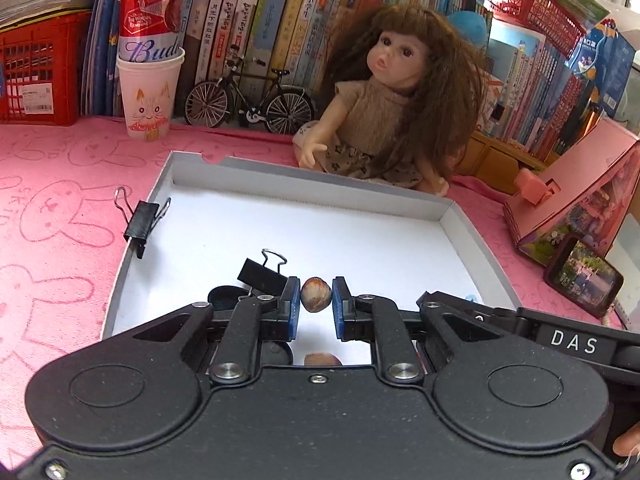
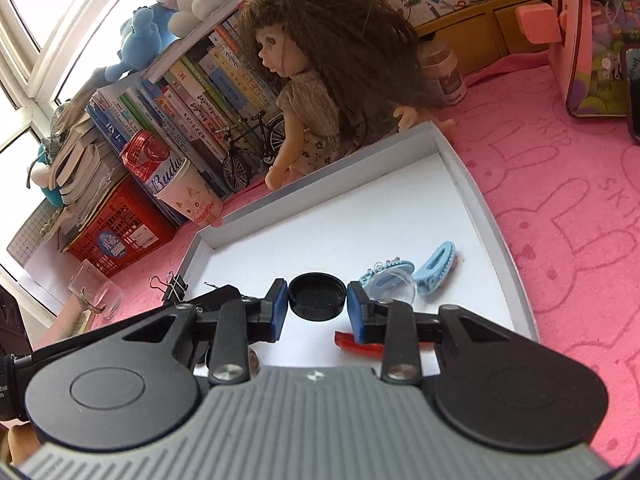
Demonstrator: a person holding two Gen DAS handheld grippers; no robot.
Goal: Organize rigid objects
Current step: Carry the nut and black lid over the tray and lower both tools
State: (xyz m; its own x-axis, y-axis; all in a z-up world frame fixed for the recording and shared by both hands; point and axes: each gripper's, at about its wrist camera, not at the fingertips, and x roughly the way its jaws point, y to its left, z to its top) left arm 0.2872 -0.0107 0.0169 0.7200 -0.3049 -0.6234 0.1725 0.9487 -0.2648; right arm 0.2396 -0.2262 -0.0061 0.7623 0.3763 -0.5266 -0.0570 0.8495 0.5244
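Note:
My left gripper (image 1: 316, 301) is shut on a small brown nut (image 1: 316, 294), held between its blue pads above the white shallow tray (image 1: 320, 191). A second nut (image 1: 322, 359) lies on the tray floor under the fingers. My right gripper (image 2: 317, 306) is shut on a round black cap (image 2: 317, 295), open side up, over the same tray (image 2: 482, 204). Part of the right gripper's body (image 1: 528, 320) shows at the right of the left wrist view.
In the tray lie a black binder clip (image 1: 260, 274), a black round piece (image 1: 224, 296), two blue hair clips (image 2: 434, 266), a clear dome (image 2: 394, 285) and a red piece (image 2: 360, 342). Another binder clip (image 1: 142, 222) sits on the left rim. A doll (image 1: 384, 96), toy bicycle (image 1: 248, 100) and cup with can (image 1: 150, 92) stand behind.

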